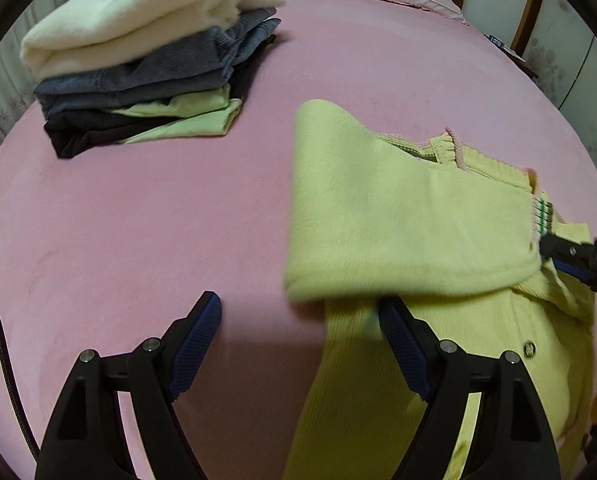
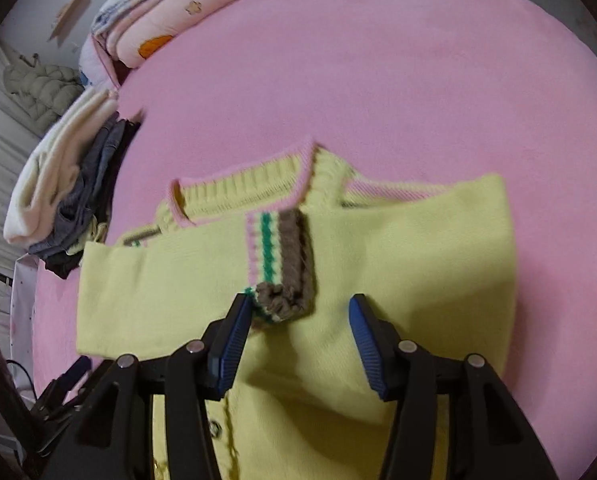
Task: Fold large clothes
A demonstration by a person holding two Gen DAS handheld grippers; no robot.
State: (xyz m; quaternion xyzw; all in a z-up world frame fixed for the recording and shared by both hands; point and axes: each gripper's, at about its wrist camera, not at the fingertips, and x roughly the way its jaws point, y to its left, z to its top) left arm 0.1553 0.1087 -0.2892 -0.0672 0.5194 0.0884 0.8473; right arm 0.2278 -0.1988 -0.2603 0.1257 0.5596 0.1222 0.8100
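On the pink bed, the stack of folded clothes sits far to the left of the yellow cardigan, well apart from it, and serves as the landmark here. Nearest that stack hangs the left gripper, its jaws spread wide and holding nothing; its left finger is over bare sheet, its right finger over the cardigan's near ribbed edge.

Right of that lies the cardigan itself, flat on the bed on the side away from the stack. Both sleeves appear folded across the body, and the striped cuff of one lies on top, at the middle. The collar points away from the person, toward the pillows, and the hem comes toward the cameras, so the long axis runs from near to far. A button shows on the lower front.

Furthest from the stack, the right gripper hovers over the cuff with its jaws parted; its left pad touches or nearly touches the cuff's end, but nothing is pinched.

The sleeve-folding step looks about finished. The next move, as I judge it, calls for both grippers to take the hem corners nearest the person and carry them up to the collar, halving the garment across its long axis before it joins the stack.
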